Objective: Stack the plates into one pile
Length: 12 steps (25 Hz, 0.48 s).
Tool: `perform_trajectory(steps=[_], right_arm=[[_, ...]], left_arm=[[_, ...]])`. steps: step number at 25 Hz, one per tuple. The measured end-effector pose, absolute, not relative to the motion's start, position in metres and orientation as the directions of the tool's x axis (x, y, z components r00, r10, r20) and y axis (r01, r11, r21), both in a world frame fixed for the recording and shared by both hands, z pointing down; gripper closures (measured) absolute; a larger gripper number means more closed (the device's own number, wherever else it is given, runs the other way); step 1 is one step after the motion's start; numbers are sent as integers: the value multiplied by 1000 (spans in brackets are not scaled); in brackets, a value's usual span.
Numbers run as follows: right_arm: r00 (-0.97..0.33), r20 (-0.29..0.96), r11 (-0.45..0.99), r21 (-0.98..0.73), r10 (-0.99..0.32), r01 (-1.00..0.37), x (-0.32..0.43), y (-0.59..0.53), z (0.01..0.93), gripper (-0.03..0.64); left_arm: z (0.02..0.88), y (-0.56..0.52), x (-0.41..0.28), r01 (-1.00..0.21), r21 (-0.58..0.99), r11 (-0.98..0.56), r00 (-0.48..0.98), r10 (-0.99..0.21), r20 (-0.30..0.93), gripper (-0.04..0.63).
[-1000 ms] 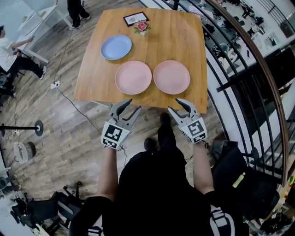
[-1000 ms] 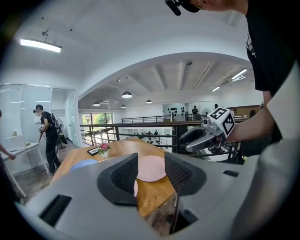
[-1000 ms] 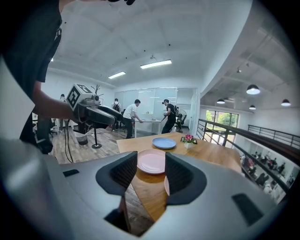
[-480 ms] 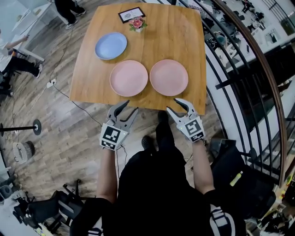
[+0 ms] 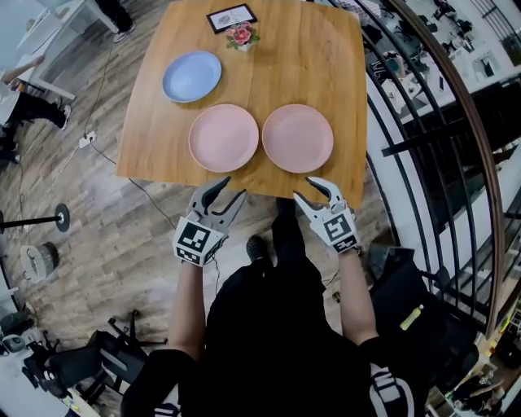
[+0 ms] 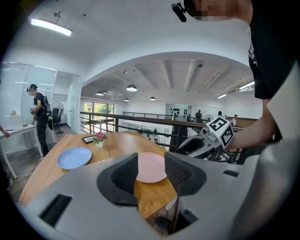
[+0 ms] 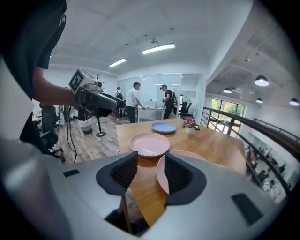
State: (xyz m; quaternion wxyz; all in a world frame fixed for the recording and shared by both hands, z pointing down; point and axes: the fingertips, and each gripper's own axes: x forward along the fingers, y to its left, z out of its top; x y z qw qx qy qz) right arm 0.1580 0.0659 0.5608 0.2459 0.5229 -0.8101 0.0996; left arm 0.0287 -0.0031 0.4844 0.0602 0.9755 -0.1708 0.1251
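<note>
Plates lie apart on the tabletop, none stacked. Two pink ones sit side by side near your edge, the left pink plate and the right pink plate, close together but not touching. A blue plate lies farther back on the left. Beyond them stand a small flower pot and a framed card. Your left hand-held gripper hovers just off the near edge, in line with the left pink plate, jaws apart with nothing between them. Your right hand-held gripper hovers off the same edge before the right pink plate, jaws likewise spread and empty. Neither touches a plate. A railing runs along the tabletop's right side.
</note>
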Motion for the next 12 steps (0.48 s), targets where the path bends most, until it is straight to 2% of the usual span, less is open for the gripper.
perform_trajectory(steps=[12], right_arm=[[-342,579,463,72,-741,-883,169,49,614,443]], left_arm=[[518,-11,33,-363,88,-927,885,-314,343,405]])
